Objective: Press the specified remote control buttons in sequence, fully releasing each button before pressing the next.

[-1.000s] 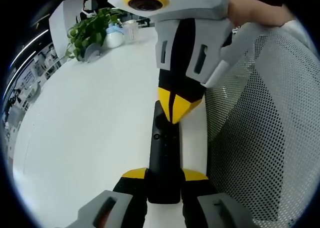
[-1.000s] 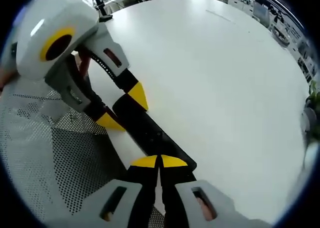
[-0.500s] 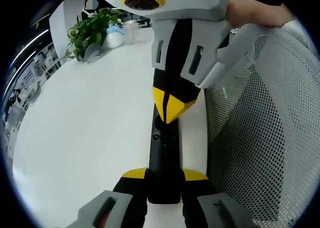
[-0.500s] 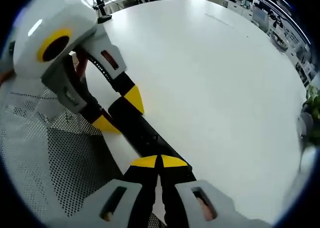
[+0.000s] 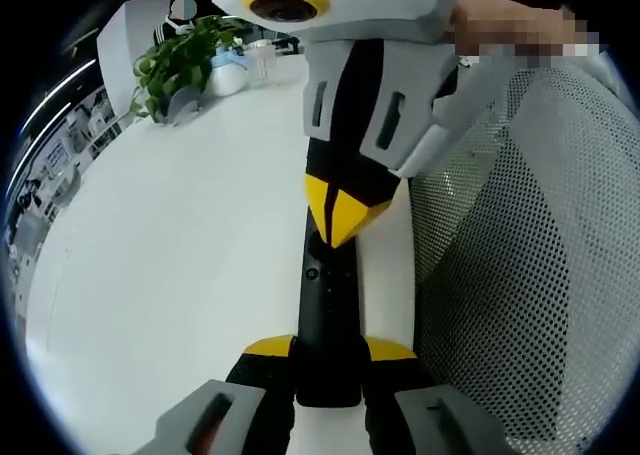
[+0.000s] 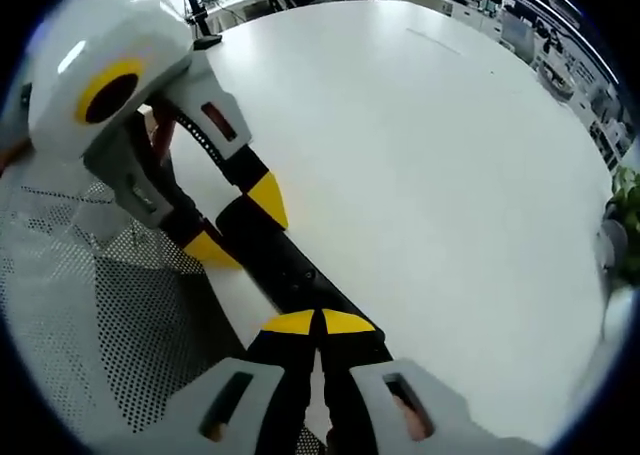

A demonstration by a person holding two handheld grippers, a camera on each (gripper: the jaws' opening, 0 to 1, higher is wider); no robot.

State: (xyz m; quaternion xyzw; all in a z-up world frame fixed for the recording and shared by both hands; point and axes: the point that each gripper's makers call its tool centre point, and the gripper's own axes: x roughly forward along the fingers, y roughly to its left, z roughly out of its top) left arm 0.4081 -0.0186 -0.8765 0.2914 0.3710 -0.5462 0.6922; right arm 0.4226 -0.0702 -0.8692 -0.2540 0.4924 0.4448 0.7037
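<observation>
A slim black remote (image 5: 327, 315) lies lengthwise over the white table (image 5: 180, 235). My left gripper (image 5: 328, 348) is shut on its near end, one yellow-tipped jaw on each side. My right gripper (image 5: 343, 215) comes down from above with its jaws shut, and the joined yellow tips rest on the remote's upper button area. In the right gripper view the shut right gripper (image 6: 318, 322) sits on the remote (image 6: 290, 270). There the left gripper (image 6: 240, 223) clamps the remote's far end.
A grey mesh chair back (image 5: 520, 275) stands close beside the remote, along the table edge. At the table's far end are a potted plant (image 5: 175, 60) and a clear cup (image 5: 260, 63). A hand (image 5: 500, 20) holds the right gripper.
The right gripper's tips have shifted slightly sideways on the remote since a second ago. The left gripper's hold on the remote is the same.
</observation>
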